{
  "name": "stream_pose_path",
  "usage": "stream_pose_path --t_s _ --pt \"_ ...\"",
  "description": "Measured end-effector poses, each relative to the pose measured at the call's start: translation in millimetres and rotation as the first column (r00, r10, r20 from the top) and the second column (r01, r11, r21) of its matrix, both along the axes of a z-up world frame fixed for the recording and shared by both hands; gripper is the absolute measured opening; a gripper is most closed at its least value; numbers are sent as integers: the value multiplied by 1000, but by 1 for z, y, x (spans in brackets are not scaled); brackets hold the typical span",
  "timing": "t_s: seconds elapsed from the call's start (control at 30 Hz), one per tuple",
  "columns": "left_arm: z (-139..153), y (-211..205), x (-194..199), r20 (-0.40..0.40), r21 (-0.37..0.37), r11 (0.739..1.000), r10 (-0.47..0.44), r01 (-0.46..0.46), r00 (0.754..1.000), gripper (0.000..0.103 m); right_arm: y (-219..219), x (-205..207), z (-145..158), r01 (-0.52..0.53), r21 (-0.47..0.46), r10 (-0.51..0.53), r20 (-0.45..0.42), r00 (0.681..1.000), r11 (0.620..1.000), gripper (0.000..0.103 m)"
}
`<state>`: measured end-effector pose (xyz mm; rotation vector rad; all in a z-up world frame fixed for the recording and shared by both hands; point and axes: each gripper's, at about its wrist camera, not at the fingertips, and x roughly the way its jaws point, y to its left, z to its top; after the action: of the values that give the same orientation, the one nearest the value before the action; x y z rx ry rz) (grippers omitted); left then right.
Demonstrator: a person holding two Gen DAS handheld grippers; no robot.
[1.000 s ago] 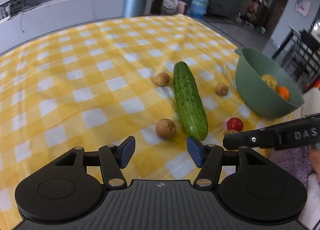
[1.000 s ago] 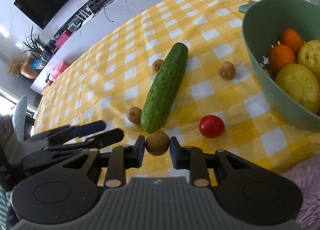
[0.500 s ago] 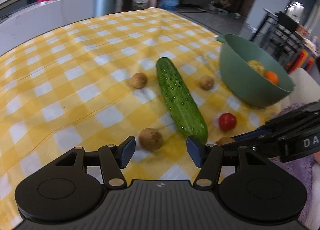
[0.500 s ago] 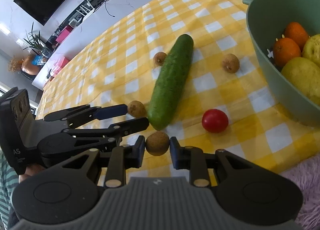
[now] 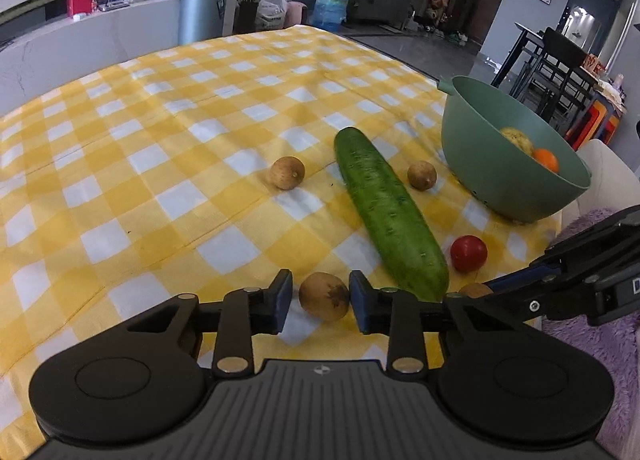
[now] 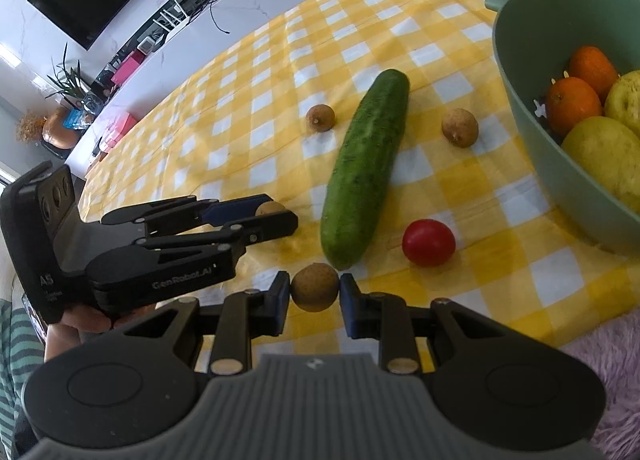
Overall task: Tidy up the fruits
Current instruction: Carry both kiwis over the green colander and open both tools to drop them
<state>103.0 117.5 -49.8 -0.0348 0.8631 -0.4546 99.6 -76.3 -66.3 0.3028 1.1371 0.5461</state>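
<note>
Jaws of each gripper clamp a small brown fruit (left (image 5: 323, 296), right (image 6: 315, 287))

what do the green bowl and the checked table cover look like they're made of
Green bowl: probably matte plastic, with an even sage colour, a smooth moulded wall, a small tab on the rim and no sharp glare.
Table cover: looks like woven cloth, yellow and white check, with soft creases and fold lines and no shine.

Black grippers, blue-padded fingers (image 5: 281, 297), teal-striped sleeve (image 6: 16, 340).
</note>
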Motion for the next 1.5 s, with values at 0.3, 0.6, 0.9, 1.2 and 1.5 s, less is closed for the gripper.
stream_pose_path --t_s 0.3,0.6,0.9,1.2,1.5 --pt "14 -1 -17 81 -102 995 17 -8 997 30 1 -3 4 -1 -6 1 24 1000 1000 23" --pt "46 7 -36 100 -180 956 251 -231 963 30 -4 -6 12 8 15 -9 60 998 1000 23" --pt "93 -33 -64 182 -192 934 337 -303 924 30 -37 -15 49 76 166 -99 135 986 983 23" --pt "131 -81 -57 158 -240 904 396 -354 905 30 -121 -17 89 258 261 -319 226 920 930 23" --pt "119 -128 -24 106 -273 934 267 -230 958 30 -198 -6 66 481 245 -526 170 833 842 23"
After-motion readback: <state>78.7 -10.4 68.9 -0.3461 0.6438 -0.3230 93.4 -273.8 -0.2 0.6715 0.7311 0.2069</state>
